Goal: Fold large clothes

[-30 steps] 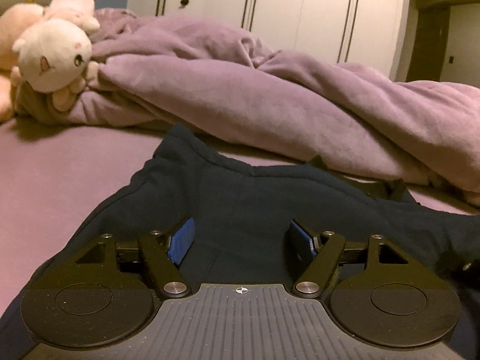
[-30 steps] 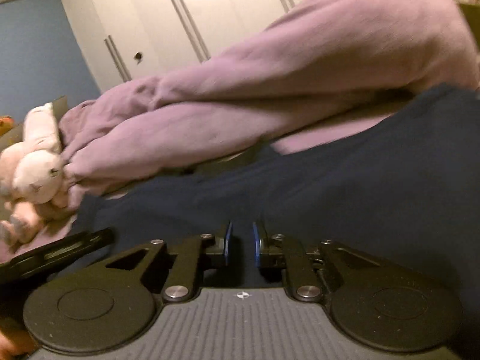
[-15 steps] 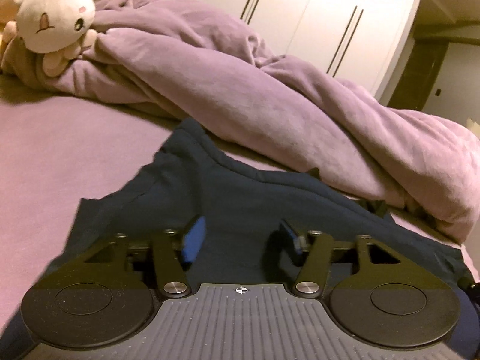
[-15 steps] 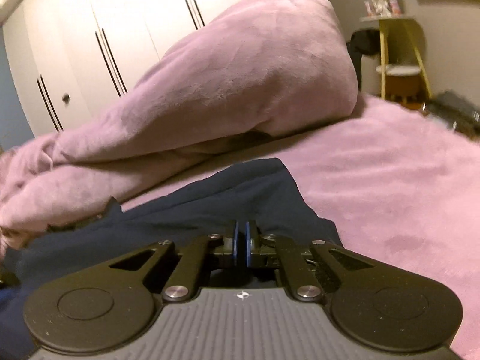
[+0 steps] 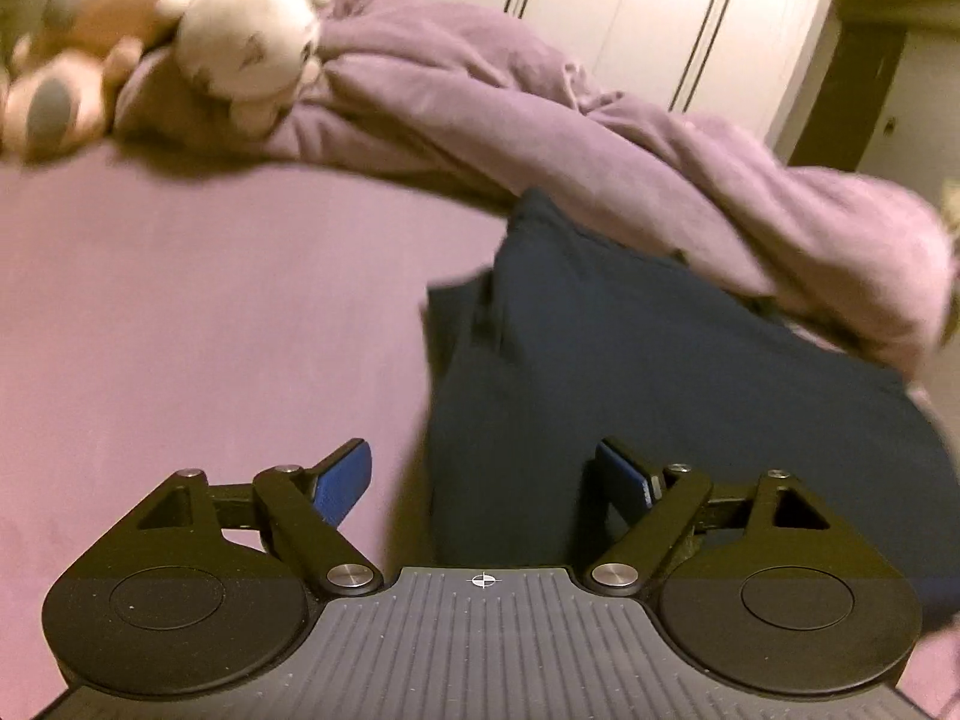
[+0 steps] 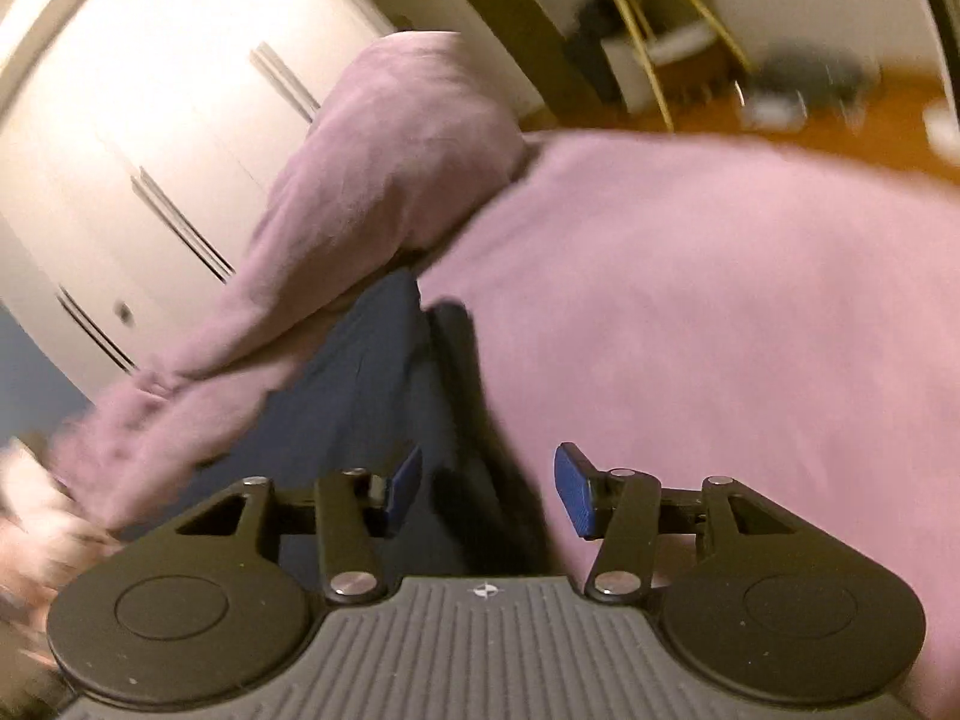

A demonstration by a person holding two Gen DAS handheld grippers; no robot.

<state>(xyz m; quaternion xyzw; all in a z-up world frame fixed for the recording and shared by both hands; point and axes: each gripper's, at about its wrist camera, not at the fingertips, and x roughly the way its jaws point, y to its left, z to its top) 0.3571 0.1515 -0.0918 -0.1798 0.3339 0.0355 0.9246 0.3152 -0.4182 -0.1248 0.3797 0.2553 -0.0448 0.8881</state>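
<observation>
While the pink bed sheet [image 5: 198, 312] fills the frames, the navy garment [image 5: 660, 396] lies centre-right, folded narrow. Both the left gripper [image 5: 483, 474] and right gripper [image 6: 487, 483] gape empty; next, pinch each edge squarely.

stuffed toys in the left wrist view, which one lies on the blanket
The white toy: it rests against the purple blanket. The pink toy with grey patches lies to its left, nearer the picture's edge.

The left gripper [image 5: 483, 483] hangs with jaws spread over the near edge of the dark navy garment [image 5: 660, 396], which lies on the pink bed [image 5: 198, 312] below the rumpled purple blanket [image 5: 600, 144].
</observation>
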